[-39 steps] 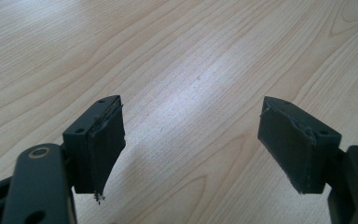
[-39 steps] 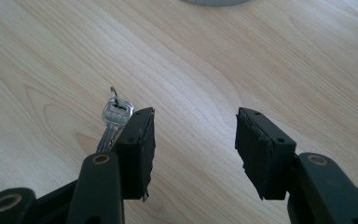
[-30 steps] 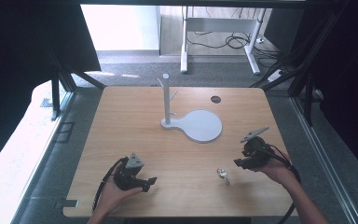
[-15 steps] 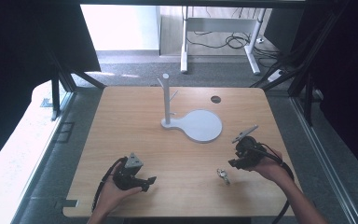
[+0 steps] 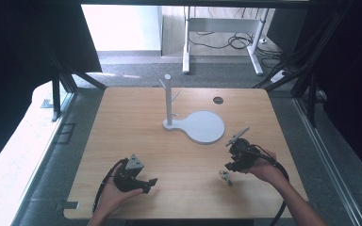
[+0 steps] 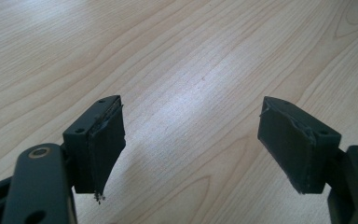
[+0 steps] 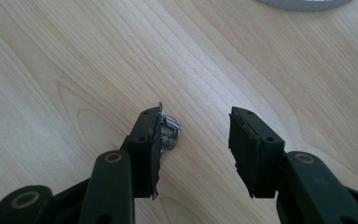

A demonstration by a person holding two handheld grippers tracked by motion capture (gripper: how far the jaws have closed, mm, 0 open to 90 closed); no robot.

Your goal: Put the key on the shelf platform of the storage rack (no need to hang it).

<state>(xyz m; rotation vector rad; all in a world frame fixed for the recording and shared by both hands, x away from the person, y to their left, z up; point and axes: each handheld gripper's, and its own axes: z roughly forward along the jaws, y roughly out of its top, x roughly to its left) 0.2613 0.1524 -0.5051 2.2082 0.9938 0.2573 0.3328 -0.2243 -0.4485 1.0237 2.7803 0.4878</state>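
Metal clip (image 7: 168, 132) lies flat on the table (image 5: 122, 122) near its front-right corner, and the right gripper (image 7: 193, 144) hangs over it, jaws spread, one tucked beside the clip, likely lining up a pinch. Left gripper (image 6: 191, 144) idles by the front edge, jaws released.

From my remote station I see two handheld grippers, both matte black. My left gripper (image 6: 191, 140) has blocky jaws faced with dark, rubbery pads (image 6: 106, 144) frayed along their edges, each jaw block showing small screw holes, its arms pinned by brass-ringed rivets. My right gripper (image 7: 200, 144) has the same build: layered black pads, ragged edges, brass-rimmed pivots. From the high view, a grey three-cornered plate (image 5: 134, 163) caps the left unit and black cables (image 5: 101, 190) trail from both. My forearms are bare, no sleeves.
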